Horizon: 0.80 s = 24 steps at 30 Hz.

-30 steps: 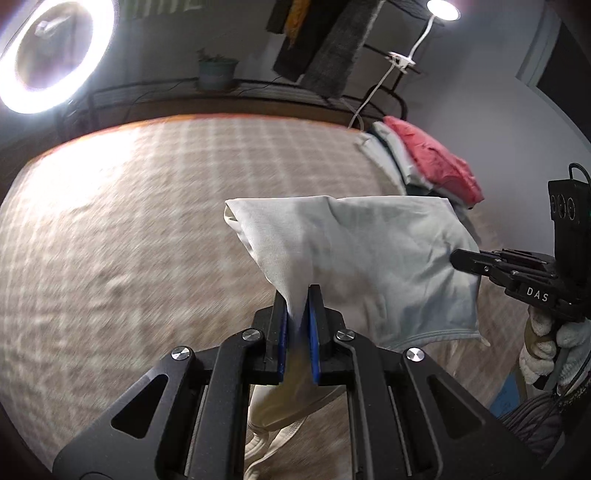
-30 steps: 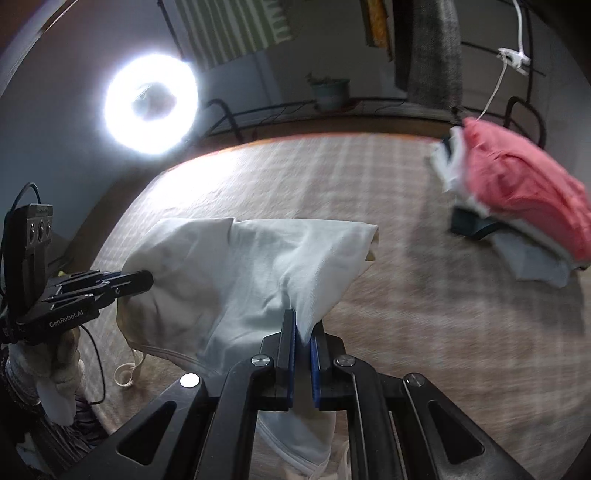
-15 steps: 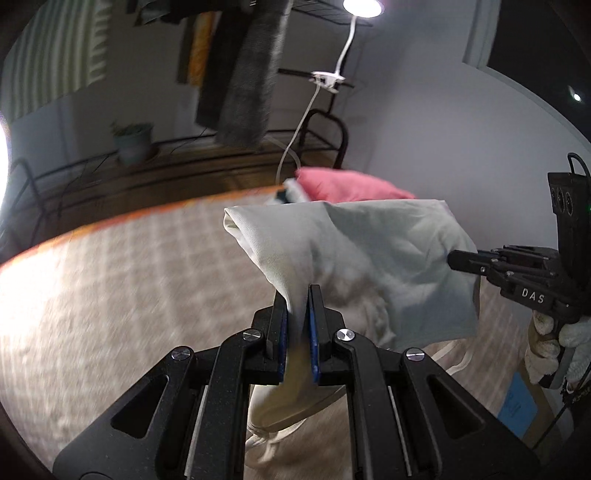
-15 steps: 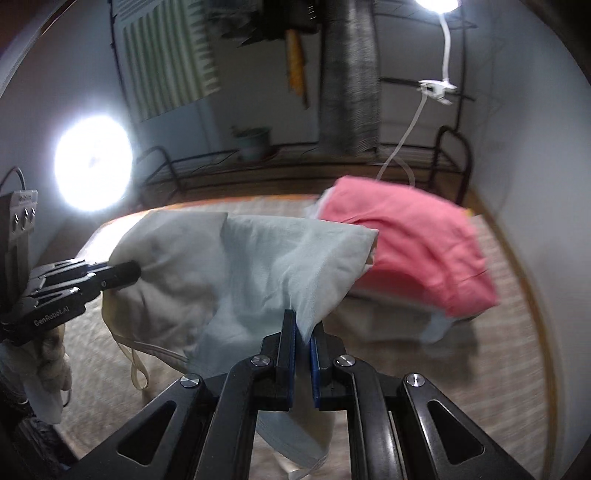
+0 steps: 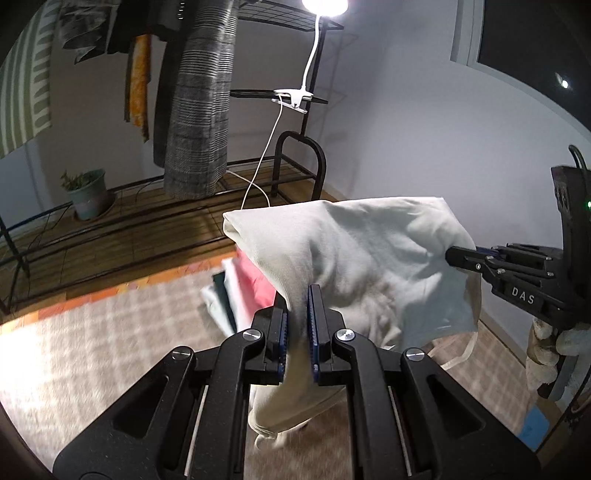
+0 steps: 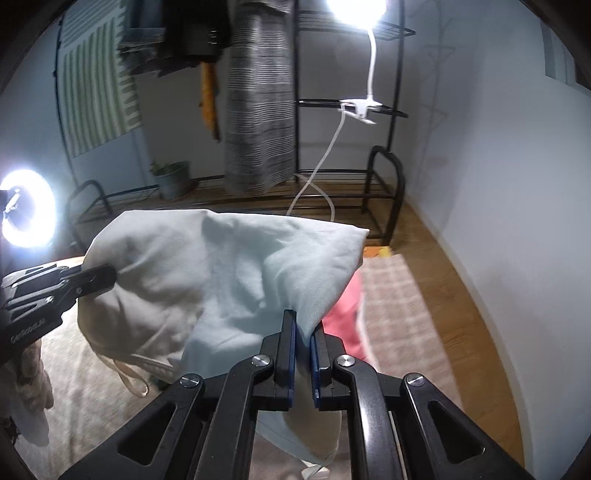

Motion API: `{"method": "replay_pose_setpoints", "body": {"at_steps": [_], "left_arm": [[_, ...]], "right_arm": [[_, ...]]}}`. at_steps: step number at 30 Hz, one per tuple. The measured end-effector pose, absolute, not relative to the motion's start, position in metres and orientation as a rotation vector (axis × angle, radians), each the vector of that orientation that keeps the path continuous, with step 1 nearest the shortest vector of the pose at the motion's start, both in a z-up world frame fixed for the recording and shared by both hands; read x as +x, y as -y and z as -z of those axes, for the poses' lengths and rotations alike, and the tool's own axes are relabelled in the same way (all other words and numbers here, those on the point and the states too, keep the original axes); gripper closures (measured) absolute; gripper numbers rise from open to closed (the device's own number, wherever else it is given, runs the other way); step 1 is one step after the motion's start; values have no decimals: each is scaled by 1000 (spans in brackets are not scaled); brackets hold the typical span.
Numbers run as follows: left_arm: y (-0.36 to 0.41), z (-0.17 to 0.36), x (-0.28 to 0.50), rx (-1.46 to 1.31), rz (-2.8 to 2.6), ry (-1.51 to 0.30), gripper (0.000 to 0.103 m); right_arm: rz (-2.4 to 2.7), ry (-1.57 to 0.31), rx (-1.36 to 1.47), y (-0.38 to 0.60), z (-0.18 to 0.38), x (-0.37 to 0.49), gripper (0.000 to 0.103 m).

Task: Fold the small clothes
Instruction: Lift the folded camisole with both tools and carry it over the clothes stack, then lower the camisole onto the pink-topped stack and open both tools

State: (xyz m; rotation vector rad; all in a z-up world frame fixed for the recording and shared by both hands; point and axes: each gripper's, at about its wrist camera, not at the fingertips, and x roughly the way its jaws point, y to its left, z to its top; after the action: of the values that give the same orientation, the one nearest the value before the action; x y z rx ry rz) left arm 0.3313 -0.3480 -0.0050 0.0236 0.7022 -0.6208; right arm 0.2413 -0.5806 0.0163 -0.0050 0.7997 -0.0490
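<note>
Garment [image 5: 369, 258] aloft between both grippers

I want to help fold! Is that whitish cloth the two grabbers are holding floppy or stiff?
Probably floppy: the pale garment sags and wrinkles between the left gripper and right gripper, whose jaws pinch it shut. Its loose end dangles below. It looks light too, since thin pinches seem enough to hold it up.

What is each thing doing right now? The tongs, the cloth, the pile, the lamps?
Left tongs: shut on the pale garment.
Right tongs: shut on the pale garment.
Pale garment: lifted, stretched between both tongs, hanging below.
Folded pile: stacked on the checked cloth.
Clip lamp: on.
Ring light: on.
</note>
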Motion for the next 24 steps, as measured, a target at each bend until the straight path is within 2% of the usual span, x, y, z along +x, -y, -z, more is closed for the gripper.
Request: {"method": "replay_pose_setpoints", "body": {"at_steps": [11, 13, 15, 24], "left_arm": [[387, 37, 364, 84, 558, -761, 93], [385, 37, 362, 88, 549, -758, 79], [382, 35, 357, 95, 551, -743, 74], [367, 12, 332, 105, 551, -709, 74]], "right_arm": [[104, -831, -39, 612, 16, 293, 98], [143, -839, -61, 613, 20, 297, 89], [156, -831, -60, 616, 20, 296, 78], [148, -803, -34, 609, 0, 278, 78]]}}
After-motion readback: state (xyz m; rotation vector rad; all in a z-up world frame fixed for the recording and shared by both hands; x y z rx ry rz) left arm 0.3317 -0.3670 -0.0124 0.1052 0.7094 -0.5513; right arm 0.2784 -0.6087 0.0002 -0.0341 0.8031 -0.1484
